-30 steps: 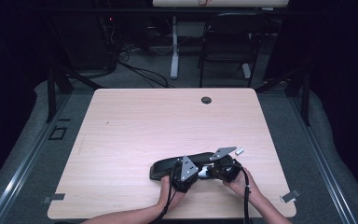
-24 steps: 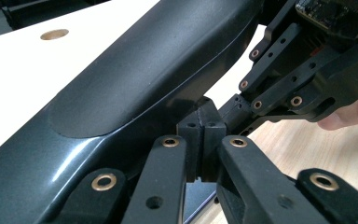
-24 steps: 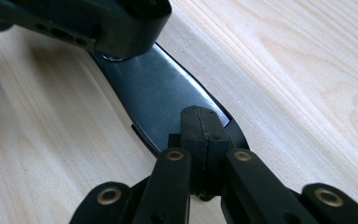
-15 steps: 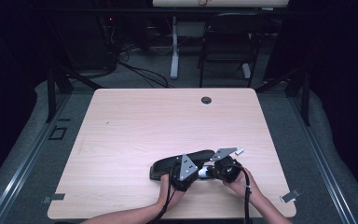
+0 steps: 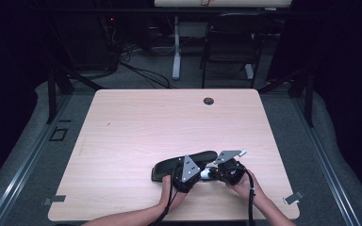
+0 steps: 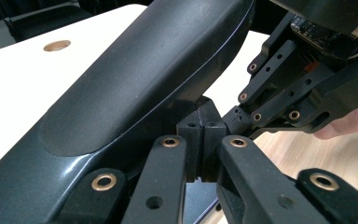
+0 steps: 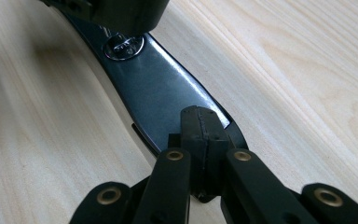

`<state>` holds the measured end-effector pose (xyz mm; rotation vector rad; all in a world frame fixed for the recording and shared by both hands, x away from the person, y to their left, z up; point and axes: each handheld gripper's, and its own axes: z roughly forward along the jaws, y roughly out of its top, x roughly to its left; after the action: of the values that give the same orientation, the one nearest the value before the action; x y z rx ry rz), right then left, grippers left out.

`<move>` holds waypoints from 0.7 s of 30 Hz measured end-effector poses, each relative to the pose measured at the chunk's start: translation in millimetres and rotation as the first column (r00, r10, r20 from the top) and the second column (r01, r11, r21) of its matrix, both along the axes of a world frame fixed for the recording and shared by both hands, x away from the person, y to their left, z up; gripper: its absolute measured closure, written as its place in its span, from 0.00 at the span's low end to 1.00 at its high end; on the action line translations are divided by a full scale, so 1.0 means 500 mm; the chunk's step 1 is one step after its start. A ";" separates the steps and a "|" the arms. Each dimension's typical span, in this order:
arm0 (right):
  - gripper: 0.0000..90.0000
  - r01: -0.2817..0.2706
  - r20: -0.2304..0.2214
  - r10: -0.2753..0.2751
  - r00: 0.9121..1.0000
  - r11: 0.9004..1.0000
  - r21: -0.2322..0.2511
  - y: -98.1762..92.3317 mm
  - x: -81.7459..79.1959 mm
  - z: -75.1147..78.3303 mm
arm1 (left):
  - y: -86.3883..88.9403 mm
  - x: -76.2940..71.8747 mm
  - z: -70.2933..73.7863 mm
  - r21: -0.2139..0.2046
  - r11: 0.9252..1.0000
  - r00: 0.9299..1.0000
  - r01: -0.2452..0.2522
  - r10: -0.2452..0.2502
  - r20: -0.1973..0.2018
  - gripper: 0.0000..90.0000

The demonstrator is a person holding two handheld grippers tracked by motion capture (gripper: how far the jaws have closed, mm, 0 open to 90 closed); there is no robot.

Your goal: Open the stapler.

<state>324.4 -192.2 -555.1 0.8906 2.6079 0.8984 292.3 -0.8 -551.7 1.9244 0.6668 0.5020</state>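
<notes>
Near the front edge of the table (image 5: 122,141) we find a long black stapler (image 5: 169,165) lying flat, with both grippers at its right end. Its dark body runs leftward and away from the left gripper (image 5: 185,170), which a hand holds just in front of it. Seen from the left gripper view, the stapler (image 6: 135,79) fills the upper left, directly above and beyond the fingertips, and the left gripper (image 6: 204,140) is clenched, pads pressed together, with nothing visibly caught between them. Further right, the right gripper (image 5: 217,173) points left toward the stapler's right end. From the right gripper view, the right gripper (image 7: 204,135) is likewise clenched, its tips resting on the stapler's flat metal base (image 7: 154,84); we cannot tell whether it pinches that base.
</notes>
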 end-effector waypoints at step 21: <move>1.00 0.013 0.002 -0.014 1.000 1.000 0.017 0.007 -0.003 -0.002 | 0.014 -0.004 0.045 -0.063 0.998 0.999 -0.002 0.005 0.044 1.00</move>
<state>323.2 -188.8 -556.0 0.9100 2.5931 0.9192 290.2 6.4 -529.5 1.8486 0.6500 0.5189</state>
